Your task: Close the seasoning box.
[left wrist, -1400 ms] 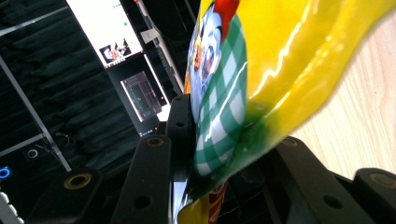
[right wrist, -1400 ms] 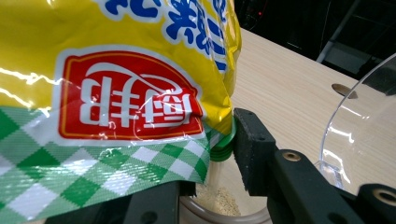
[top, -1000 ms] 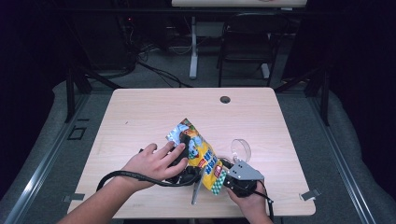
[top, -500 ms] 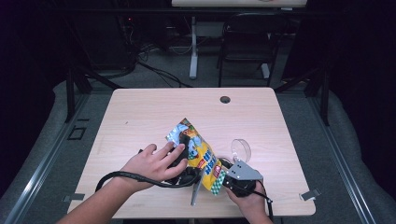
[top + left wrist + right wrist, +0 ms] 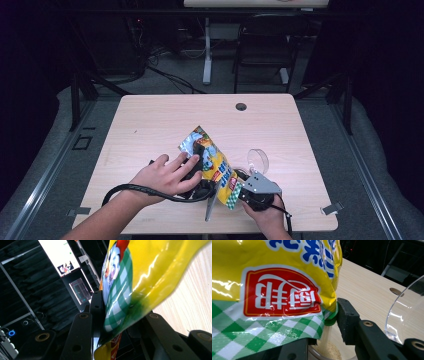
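Yellow snack bag [image 5: 215,165] tilted over the near middle of the wooden table [image 5: 150,125] — left gripper [image 5: 197,167] clamps its upper part, right gripper [image 5: 240,192] clamps its checked lower corner. A pale powder falls from the bag's green spout [image 5: 331,319] into a clear cup [image 5: 327,351] below.

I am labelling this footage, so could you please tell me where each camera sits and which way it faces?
High view: above the person's side, facing forward and down on the pale wooden table; forearms and hands enter from below.
Left gripper view: rides the left tongs, looking along black jaws at the glossy yellow snack bag.
Right gripper view: rides the right tongs, facing the bag's label.
Every view shares the bag.
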### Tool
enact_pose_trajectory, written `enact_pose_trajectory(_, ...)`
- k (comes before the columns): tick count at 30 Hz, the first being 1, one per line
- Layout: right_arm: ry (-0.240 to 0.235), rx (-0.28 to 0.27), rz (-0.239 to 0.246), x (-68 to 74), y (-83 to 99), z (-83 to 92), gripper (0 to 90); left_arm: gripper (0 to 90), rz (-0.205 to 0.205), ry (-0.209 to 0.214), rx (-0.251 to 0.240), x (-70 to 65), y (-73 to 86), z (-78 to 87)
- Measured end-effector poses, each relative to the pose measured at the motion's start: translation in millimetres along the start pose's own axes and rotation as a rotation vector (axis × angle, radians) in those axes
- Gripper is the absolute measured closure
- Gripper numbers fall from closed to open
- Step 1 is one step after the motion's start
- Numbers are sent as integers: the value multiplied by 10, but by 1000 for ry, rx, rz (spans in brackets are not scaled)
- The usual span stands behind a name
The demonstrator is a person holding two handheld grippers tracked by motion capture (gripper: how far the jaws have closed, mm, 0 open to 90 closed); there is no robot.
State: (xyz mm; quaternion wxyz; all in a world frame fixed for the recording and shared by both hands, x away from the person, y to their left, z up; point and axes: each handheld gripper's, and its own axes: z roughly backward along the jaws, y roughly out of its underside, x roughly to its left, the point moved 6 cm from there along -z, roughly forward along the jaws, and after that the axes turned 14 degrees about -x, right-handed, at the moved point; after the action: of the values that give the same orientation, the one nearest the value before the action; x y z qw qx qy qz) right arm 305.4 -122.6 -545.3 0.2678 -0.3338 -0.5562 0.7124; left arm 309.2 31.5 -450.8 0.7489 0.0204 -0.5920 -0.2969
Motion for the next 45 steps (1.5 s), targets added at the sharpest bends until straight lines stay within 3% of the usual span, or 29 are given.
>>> enact_pose_trajectory(16, -11, 9, -37, -14, 3, 17, 712, 713, 17, 22, -6, 4, -11, -24)
enact_pose_trajectory(33, -23, 12, -97, -6, 2, 24, 712, 717, 4, 29, -1, 18, -14, -23)
enact_pose_trajectory(45, -32, 10, -104, 6, 0, 19, 712, 718, -13, 27, -5, 35, -21, -16)
